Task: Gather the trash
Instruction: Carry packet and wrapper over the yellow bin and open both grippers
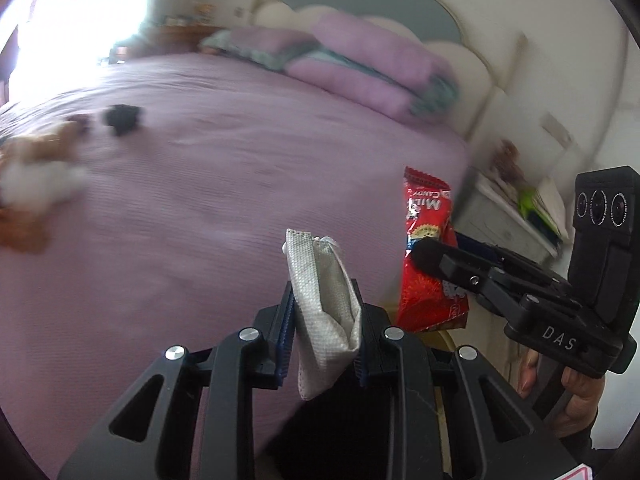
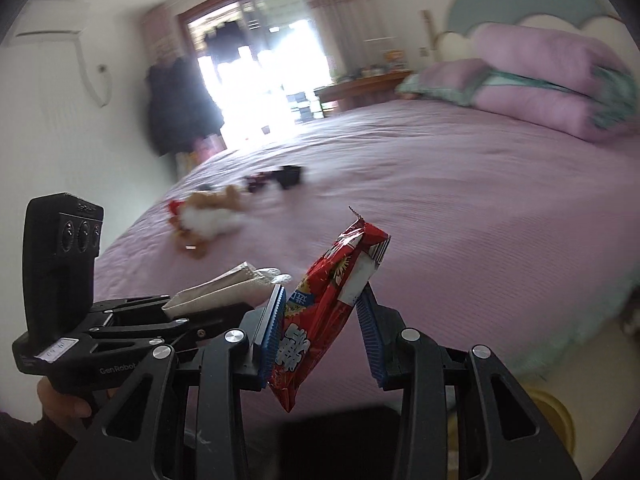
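In the left wrist view my left gripper (image 1: 325, 312) is shut on a folded grey-white face mask (image 1: 320, 280), which stands upright between the blue pads. Just to its right, my right gripper (image 1: 436, 254) is shut on a red snack packet (image 1: 426, 292) that hangs beside the bed's edge. The right wrist view shows the same packet (image 2: 320, 312) pinched at a slant in my right gripper (image 2: 320, 308). At lower left there, my left gripper (image 2: 224, 300) holds the mask (image 2: 212, 290). Both grippers hang over the near edge of the purple bed (image 2: 460, 208).
A brown-and-white plush toy (image 2: 208, 216) and a small black object (image 2: 289, 176) lie on the bed's far side. Purple pillows (image 1: 360, 64) are stacked at the headboard. A white nightstand (image 1: 508, 220) stands by the bed. A yellow round rim (image 2: 554, 412) shows on the floor below.
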Motion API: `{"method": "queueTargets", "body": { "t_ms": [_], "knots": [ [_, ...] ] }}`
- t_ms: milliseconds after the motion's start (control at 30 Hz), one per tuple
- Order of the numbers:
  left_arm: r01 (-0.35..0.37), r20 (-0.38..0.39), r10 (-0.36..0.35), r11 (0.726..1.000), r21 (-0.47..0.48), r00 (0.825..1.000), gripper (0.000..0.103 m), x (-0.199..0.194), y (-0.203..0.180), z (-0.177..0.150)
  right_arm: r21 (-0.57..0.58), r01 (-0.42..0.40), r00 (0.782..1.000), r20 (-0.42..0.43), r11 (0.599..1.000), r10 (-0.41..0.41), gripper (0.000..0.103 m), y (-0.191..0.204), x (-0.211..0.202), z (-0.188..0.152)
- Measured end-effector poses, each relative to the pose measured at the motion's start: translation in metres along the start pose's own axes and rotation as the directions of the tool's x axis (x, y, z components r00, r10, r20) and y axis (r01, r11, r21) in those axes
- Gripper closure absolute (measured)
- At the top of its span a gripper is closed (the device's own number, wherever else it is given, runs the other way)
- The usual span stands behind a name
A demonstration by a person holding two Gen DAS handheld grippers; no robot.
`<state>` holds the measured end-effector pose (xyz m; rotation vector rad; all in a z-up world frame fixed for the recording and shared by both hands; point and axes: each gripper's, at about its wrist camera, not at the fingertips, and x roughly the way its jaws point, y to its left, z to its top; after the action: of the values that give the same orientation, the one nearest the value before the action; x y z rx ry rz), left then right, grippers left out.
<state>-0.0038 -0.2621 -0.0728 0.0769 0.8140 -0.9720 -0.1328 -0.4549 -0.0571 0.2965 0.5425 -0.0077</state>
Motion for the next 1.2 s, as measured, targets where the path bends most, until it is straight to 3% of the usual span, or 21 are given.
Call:
{"method": "queueTargets", "body": {
  "t_ms": [200,433,767,800,833,867,900,933,1200],
  "knots": [
    [0.064,-0.098,-0.056,0.994,0.083,0.994,0.078,0.051,-0.056,-0.009,0.063,0.146,0.989,-0.033,0.987,-0.145,0.067,-0.052,-0.025,-0.034],
    [0.135,-0.203,-0.100,0.977,0.165,0.974,0.078,0.101,-0.105,-0.027,0.173,0.291,0.955,-0.104,0.941,-0.276,0.067,-0.112,-0.052,-0.081],
    [0.225,-0.340,-0.163,0.962,0.153,0.926,0.078,0.162,-0.139,-0.055,0.239,0.358,0.927,-0.205,0.903,-0.313,0.067,-0.150,-0.062,-0.131],
    [0.228,-0.351,-0.164,0.962,0.149,0.922,0.076,0.167,-0.141,-0.059,0.245,0.364,0.925,-0.212,0.899,-0.317,0.067,-0.153,-0.062,-0.134],
    [0.220,-0.357,-0.154,0.964,0.150,0.921,0.058,0.171,-0.142,-0.062,0.253,0.367,0.923,-0.219,0.895,-0.316,0.067,-0.156,-0.062,-0.136],
    [0.209,-0.355,-0.142,0.965,0.158,0.924,0.034,0.173,-0.144,-0.065,0.257,0.371,0.921,-0.226,0.893,-0.317,0.067,-0.157,-0.062,-0.138],
    [0.198,-0.342,-0.132,0.966,0.165,0.930,0.027,0.172,-0.145,-0.067,0.261,0.377,0.918,-0.229,0.888,-0.323,0.067,-0.159,-0.063,-0.140],
    [0.193,-0.325,-0.128,0.966,0.175,0.937,0.025,0.172,-0.147,-0.068,0.269,0.381,0.917,-0.235,0.885,-0.323,0.067,-0.161,-0.063,-0.142],
    [0.171,-0.324,-0.099,0.964,0.202,0.941,0.025,0.173,-0.144,-0.064,0.268,0.400,0.901,-0.292,0.876,-0.322,0.067,-0.163,-0.059,-0.156]
  ]
}}
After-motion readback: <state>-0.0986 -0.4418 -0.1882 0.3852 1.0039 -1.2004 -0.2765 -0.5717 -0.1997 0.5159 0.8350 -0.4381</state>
